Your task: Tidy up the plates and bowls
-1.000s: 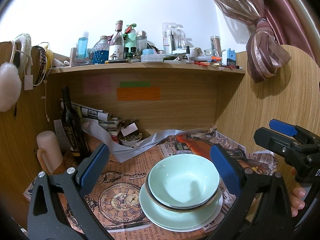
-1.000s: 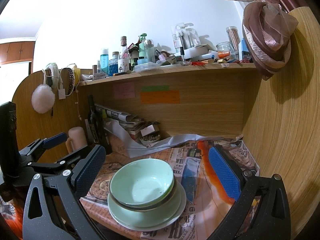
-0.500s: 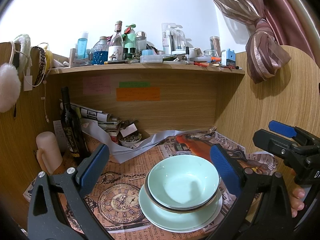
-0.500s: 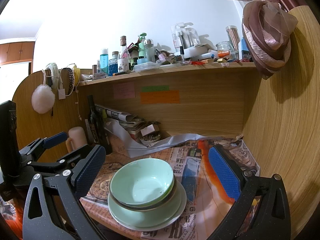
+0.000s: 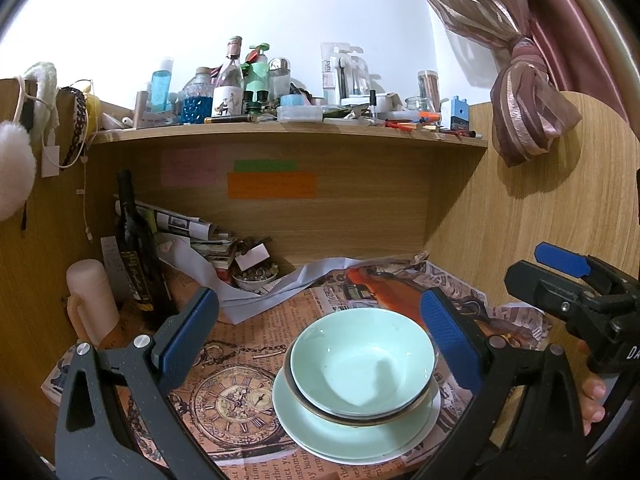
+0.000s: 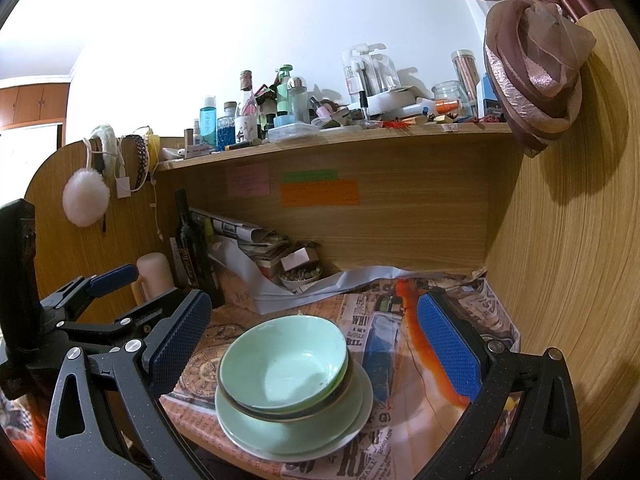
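left tool (image 5: 320,336) spread, holding nothing; right tool (image 6: 312,336) likewise spread and empty. pale green bowl (image 5: 362,362) nested on a second bowl, stacked on plates (image 5: 356,432), on the newspaper-covered surface (image 5: 240,344) between both tools.

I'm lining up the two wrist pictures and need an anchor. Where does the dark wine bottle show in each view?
Left wrist view: the dark wine bottle stands upright at the left, under the shelf, just right of the cream mug.
Right wrist view: the same bottle stands left of centre, again right of the mug.
Shared landmark: the orange sticky note on the back panel.
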`<state>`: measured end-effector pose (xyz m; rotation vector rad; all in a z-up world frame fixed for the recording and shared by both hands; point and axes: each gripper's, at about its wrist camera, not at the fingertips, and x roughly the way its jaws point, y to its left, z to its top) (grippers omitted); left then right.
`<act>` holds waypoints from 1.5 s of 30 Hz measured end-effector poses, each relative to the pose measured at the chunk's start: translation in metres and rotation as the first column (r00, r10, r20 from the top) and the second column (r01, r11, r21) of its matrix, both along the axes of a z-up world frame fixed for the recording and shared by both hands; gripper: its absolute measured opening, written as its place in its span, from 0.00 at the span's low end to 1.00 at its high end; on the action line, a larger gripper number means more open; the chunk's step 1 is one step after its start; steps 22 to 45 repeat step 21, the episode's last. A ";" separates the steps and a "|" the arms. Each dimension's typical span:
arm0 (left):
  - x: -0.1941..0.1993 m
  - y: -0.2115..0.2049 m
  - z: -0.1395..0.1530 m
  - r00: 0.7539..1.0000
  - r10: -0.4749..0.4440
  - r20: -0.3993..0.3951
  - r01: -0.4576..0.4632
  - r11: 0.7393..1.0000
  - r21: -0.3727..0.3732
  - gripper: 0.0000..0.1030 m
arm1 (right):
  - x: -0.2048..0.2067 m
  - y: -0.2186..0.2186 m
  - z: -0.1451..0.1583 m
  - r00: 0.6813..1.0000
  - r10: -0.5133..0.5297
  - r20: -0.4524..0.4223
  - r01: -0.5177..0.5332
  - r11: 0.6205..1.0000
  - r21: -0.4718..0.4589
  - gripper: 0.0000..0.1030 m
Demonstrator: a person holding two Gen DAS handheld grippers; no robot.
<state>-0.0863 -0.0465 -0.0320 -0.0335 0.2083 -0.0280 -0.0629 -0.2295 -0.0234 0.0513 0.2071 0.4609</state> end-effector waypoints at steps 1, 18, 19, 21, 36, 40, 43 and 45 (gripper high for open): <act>0.000 0.000 0.000 1.000 0.002 0.001 -0.002 1.000 0.000 1.00 | 0.001 0.000 0.000 1.000 0.001 0.000 -0.001 1.000 0.000 1.00; 0.001 -0.005 -0.001 1.000 0.002 -0.005 -0.002 1.000 -0.008 1.00 | 0.003 0.004 -0.005 1.000 -0.013 -0.020 0.013 1.000 0.000 1.00; 0.001 -0.006 -0.001 1.000 0.001 -0.006 -0.001 1.000 -0.007 1.00 | 0.004 0.004 -0.005 1.000 -0.014 -0.020 0.014 1.000 0.001 1.00; 0.001 -0.007 -0.002 1.000 -0.001 -0.010 0.000 1.000 -0.009 1.00 | 0.004 0.005 -0.005 1.000 -0.018 -0.022 0.018 1.000 0.000 1.00; 0.001 -0.007 -0.002 1.000 -0.001 -0.010 0.000 1.000 -0.009 1.00 | 0.004 0.005 -0.005 1.000 -0.018 -0.022 0.018 1.000 0.000 1.00; 0.001 -0.007 -0.002 1.000 -0.001 -0.010 0.000 1.000 -0.009 1.00 | 0.004 0.005 -0.005 1.000 -0.018 -0.022 0.018 1.000 0.000 1.00; 0.001 -0.007 -0.002 1.000 -0.001 -0.010 0.000 1.000 -0.009 1.00 | 0.004 0.005 -0.005 1.000 -0.018 -0.022 0.018 1.000 0.000 1.00; 0.001 -0.007 -0.002 1.000 -0.001 -0.010 0.000 1.000 -0.009 1.00 | 0.004 0.005 -0.005 1.000 -0.018 -0.022 0.018 1.000 0.000 1.00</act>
